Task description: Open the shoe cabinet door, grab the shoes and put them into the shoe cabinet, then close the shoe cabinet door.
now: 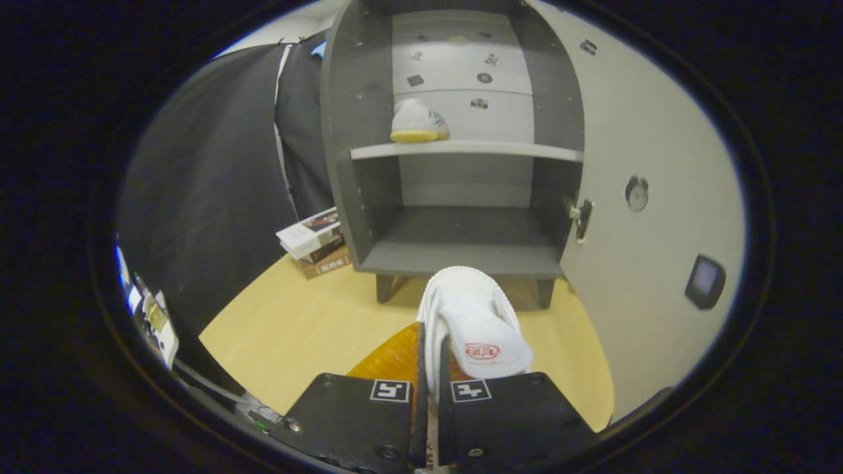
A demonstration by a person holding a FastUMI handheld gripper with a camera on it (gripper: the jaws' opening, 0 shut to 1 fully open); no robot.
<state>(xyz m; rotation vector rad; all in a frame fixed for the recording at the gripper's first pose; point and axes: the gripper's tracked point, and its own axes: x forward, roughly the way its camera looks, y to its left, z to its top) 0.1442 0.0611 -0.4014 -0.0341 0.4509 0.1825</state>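
The gripper (431,388) has both fingers squeezed tight on the side of a white shoe (475,322), holding it up in front of the shoe cabinet (454,257). The cabinet door (649,217) stands wide open. Another white shoe with a yellow sole (417,122) sits on the shelf (467,151) inside. Some books (315,242) lie beside the cabinet.

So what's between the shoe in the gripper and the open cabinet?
In the gripper view, bare wooden floor separates the held shoe, pinched by the gripper, from the cabinet.
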